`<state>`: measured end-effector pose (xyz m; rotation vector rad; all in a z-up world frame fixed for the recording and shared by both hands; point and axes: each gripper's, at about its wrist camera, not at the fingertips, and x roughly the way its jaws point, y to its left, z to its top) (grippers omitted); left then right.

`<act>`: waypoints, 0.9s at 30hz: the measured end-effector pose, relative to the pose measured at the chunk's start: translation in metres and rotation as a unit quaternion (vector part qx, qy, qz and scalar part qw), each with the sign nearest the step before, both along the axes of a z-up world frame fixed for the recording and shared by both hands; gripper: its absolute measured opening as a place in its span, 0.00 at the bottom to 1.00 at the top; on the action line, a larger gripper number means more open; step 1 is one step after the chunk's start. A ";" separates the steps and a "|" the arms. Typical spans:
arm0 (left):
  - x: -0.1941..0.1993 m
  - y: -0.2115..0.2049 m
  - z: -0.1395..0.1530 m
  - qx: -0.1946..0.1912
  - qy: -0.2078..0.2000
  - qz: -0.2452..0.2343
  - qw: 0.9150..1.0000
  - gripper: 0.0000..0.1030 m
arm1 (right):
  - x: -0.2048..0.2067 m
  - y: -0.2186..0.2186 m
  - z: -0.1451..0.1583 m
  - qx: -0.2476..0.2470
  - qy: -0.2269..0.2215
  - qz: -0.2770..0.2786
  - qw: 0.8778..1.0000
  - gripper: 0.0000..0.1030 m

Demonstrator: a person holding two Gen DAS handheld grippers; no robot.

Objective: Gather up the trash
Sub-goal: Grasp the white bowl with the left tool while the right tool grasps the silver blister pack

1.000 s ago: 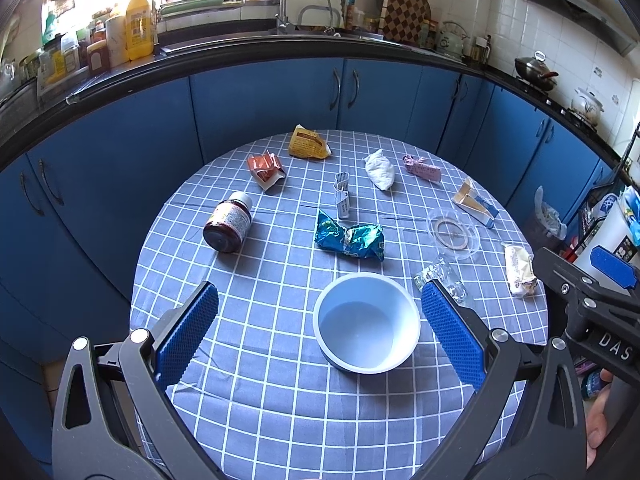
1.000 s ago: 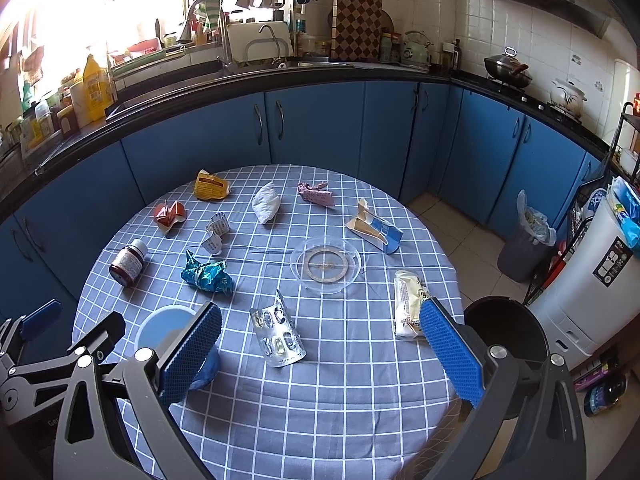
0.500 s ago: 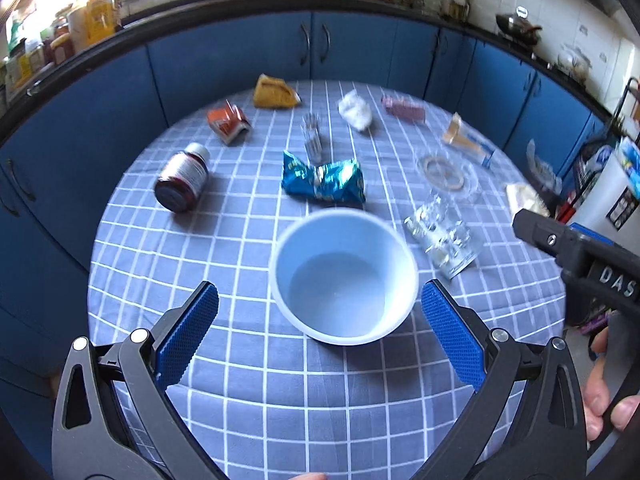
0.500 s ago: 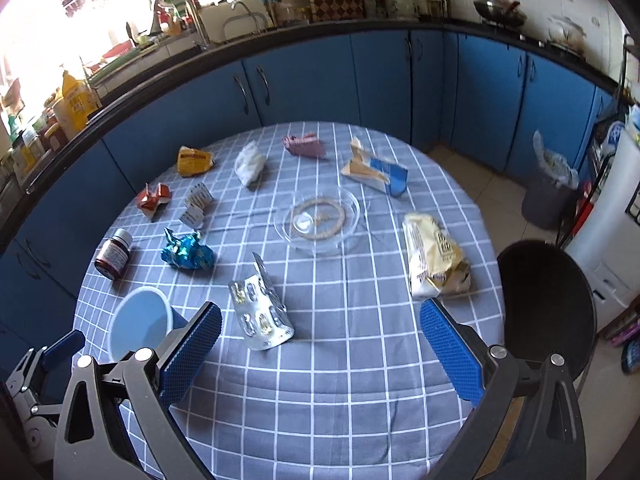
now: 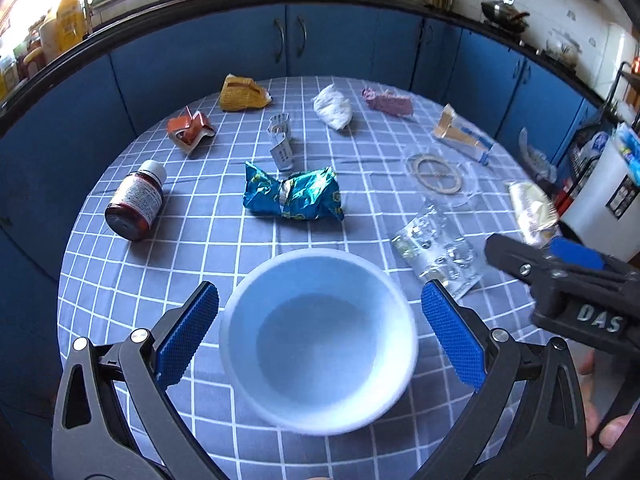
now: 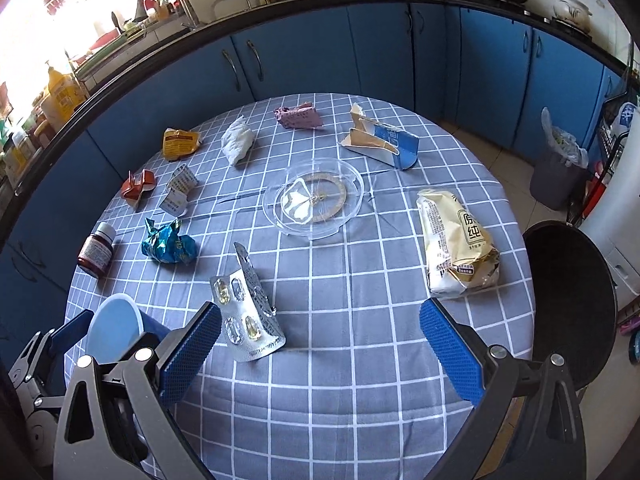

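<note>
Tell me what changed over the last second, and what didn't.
The left gripper has closed in on the blue cup, which now sits between its open jaws, not yet gripped. The right gripper has moved forward and lower toward the blister pack, also open. The wrappers, the medicine bottle and the clear dish lie as before.

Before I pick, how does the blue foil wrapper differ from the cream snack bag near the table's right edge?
The blue foil wrapper is shiny and crumpled into a wad; the cream snack bag is matte, printed with dark characters, and lies long and mostly flat. The wrapper looks smaller and sits left of the clear lid; the bag lies right of it. Both rest untouched on the checked tablecloth.
</note>
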<state>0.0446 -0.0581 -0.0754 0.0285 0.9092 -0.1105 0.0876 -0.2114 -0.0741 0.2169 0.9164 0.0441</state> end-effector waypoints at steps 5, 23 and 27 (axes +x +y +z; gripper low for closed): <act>0.006 0.019 -0.008 -0.022 0.008 0.027 0.999 0.90 | 0.005 0.010 -0.001 -0.014 -0.007 0.013 1.000 0.94; 0.011 0.084 0.009 -0.030 -0.034 0.111 0.993 0.81 | 0.026 0.055 -0.027 -0.040 0.022 0.078 0.996 0.23; 0.014 0.081 0.007 -0.036 -0.028 0.108 0.993 0.82 | 0.022 0.059 -0.021 -0.054 0.008 0.086 0.995 0.15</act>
